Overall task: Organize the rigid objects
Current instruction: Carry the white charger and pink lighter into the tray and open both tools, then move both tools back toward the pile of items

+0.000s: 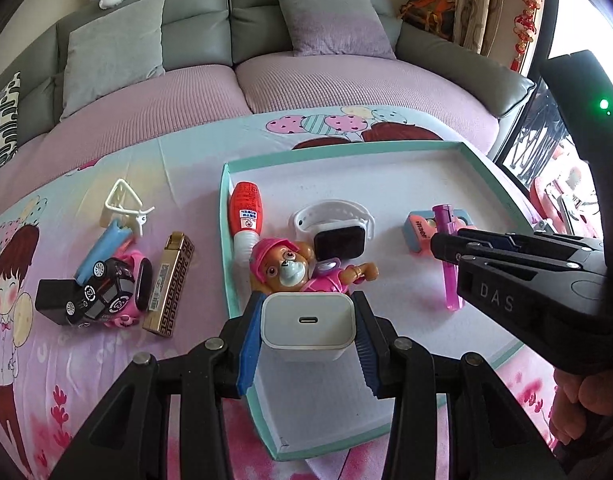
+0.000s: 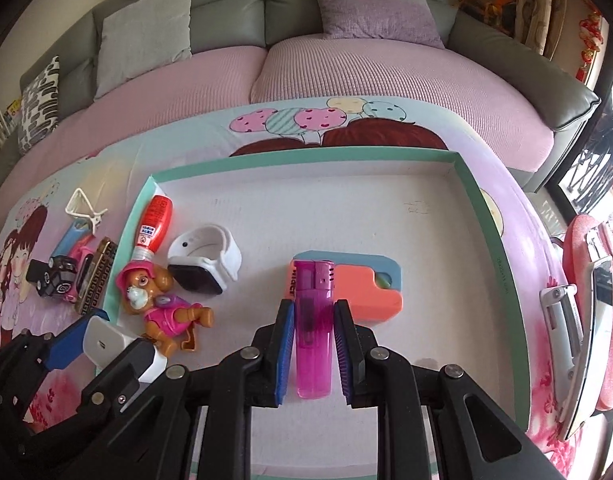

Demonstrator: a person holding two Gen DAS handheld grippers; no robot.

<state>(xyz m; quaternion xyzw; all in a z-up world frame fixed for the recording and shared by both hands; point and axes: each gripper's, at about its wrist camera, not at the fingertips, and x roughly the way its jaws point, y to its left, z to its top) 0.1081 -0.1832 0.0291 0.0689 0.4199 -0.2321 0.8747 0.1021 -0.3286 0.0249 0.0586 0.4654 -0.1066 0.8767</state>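
Note:
My left gripper (image 1: 306, 326) is shut on a white USB charger (image 1: 307, 326) and holds it over the near left part of the teal-rimmed tray (image 1: 486, 168); it also shows in the right wrist view (image 2: 102, 342). My right gripper (image 2: 314, 344) is open, its pads on either side of a pink lighter (image 2: 313, 324) lying in the tray, with small gaps. In the tray lie a pup toy (image 1: 294, 268), a white smartwatch (image 1: 338, 232), a red glue bottle (image 1: 245, 212) and an orange-blue box cutter (image 2: 362, 288).
On the cloth left of the tray lie a gold harmonica (image 1: 168, 284), a black toy car (image 1: 102, 292), a pink band, a blue clip and a white clip (image 1: 120, 204). A sofa with cushions (image 1: 330, 20) stands behind. A red stool (image 2: 598, 320) holds tools at the right.

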